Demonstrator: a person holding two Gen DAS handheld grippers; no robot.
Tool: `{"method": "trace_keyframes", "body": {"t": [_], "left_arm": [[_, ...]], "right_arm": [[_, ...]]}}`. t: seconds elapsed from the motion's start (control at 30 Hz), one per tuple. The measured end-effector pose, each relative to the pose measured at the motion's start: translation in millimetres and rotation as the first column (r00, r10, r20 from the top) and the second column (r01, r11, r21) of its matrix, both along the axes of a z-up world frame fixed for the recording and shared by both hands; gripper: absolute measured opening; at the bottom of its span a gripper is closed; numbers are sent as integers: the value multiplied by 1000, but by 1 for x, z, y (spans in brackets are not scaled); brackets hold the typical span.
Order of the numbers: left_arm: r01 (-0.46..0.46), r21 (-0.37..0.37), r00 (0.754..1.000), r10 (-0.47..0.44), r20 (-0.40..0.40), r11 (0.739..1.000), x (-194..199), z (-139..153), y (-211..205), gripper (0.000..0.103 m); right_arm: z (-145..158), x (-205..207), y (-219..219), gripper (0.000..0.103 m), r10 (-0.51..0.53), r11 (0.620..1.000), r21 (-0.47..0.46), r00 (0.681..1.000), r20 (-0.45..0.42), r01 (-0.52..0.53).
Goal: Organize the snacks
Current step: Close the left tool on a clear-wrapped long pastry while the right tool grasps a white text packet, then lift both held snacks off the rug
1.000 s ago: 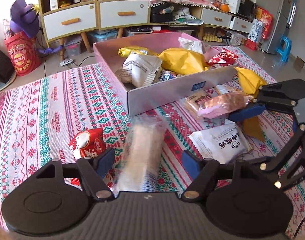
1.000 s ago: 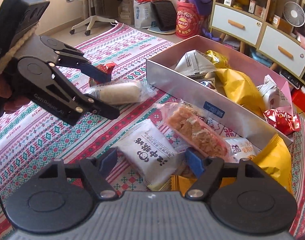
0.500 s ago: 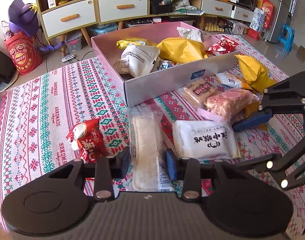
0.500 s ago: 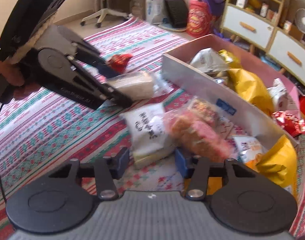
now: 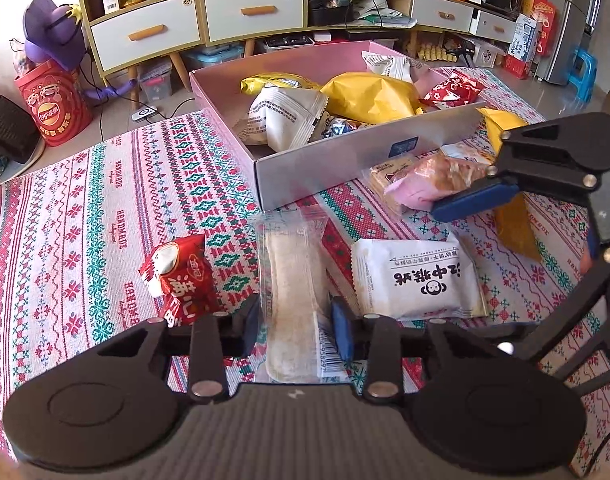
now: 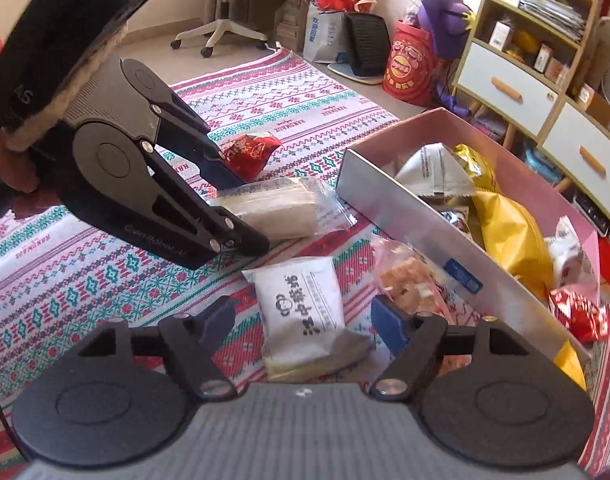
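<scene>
Left tongs (image 5: 295, 326) are being kept clamped on the clear-wrapped wafer pack (image 5: 293, 280) | right tongs (image 6: 303, 320), just reopened, are being held wide around the white packet (image 6: 305, 304) | patterned cloth (image 5: 85, 220) is being crowded by the pink box (image 5: 345, 156).

1. Box (image 5: 361, 156): on the rug (image 5: 85, 208), several snack bags inside.
2. Wafer pack (image 5: 293, 292): before the box.
3. Foil snack (image 5: 177, 280): left of it.
4. Biscuit pack (image 5: 413, 280): right of it.

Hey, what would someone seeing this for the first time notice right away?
The pink box heaped with snack bags, a big yellow bag on top, sits on a patterned cloth. In front, the left gripper pinches a clear-wrapped pale bar, while the right gripper straddles a white packet.
</scene>
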State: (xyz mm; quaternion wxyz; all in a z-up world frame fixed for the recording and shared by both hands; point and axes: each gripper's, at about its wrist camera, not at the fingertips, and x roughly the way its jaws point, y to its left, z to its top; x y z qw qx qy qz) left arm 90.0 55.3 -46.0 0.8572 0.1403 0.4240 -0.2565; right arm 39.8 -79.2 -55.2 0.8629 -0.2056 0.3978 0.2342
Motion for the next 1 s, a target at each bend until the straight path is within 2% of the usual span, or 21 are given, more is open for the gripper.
{"method": "trace_keyframes", "body": {"t": [0.17, 0.27, 0.37, 0.67, 1.0], "left_arm": [[-7, -6, 1000, 7, 1, 1000, -1, 0, 1, 44], [-11, -5, 1000, 11, 3, 1000, -2, 0, 0, 44], [-19, -4, 1000, 19, 2, 1000, -3, 0, 0, 44], [-30, 5, 1000, 30, -6, 1000, -7, 4, -6, 33], [-32, -14, 999, 32, -2, 999, -14, 15, -5, 27]], "right_arm": [[-9, 5, 7, 57, 19, 1000, -23, 1000, -19, -19], [-9, 5, 4, 54, 10, 1000, 1, 1000, -28, -10], [-8, 3, 3, 45, -1, 1000, 31, 999, -49, 2], [-5, -14, 5, 42, -30, 999, 27, 999, -35, 31], [10, -26, 4, 42, -56, 996, 62, 998, -19, 57]]}}
